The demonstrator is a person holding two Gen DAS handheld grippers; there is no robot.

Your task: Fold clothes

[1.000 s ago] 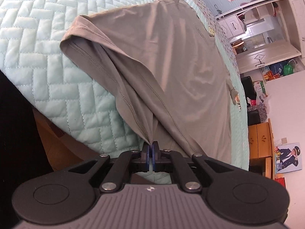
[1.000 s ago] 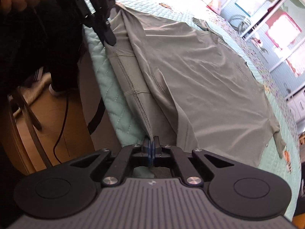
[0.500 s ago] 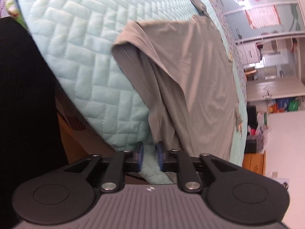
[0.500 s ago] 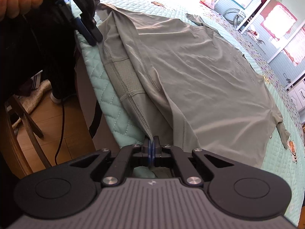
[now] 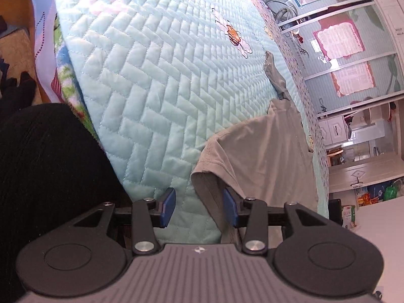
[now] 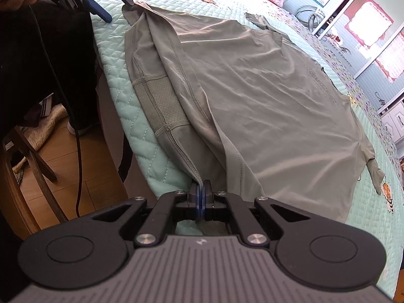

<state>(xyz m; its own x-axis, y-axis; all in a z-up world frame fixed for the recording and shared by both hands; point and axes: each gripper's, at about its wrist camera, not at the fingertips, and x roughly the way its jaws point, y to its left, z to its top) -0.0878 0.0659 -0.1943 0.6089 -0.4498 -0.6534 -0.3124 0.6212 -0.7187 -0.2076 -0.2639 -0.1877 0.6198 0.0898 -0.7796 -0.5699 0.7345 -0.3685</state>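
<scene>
Right tool [image 6: 201, 189] clamps the grey shirt's [image 6: 265, 80] hem; left tool [image 5: 199, 208], just opening, straddles its corner unpressed on the quilted bed [image 5: 151, 80].

A pale mint quilted bedspread [image 6: 376, 229] with a herringbone stitch and small cartoon prints is spread ahead of the tool. Warm brown wooden floorboards [image 6: 91, 174] are seen low to its left, beside a dark wooden chair leg [image 6: 38, 171]. A light blue wall [image 5: 313, 45] with white shelf rails and pink-framed notices [image 5: 338, 40] is seen beyond, brightly lit. White panelled cabinets [image 5: 358, 176] are seen far right.
</scene>
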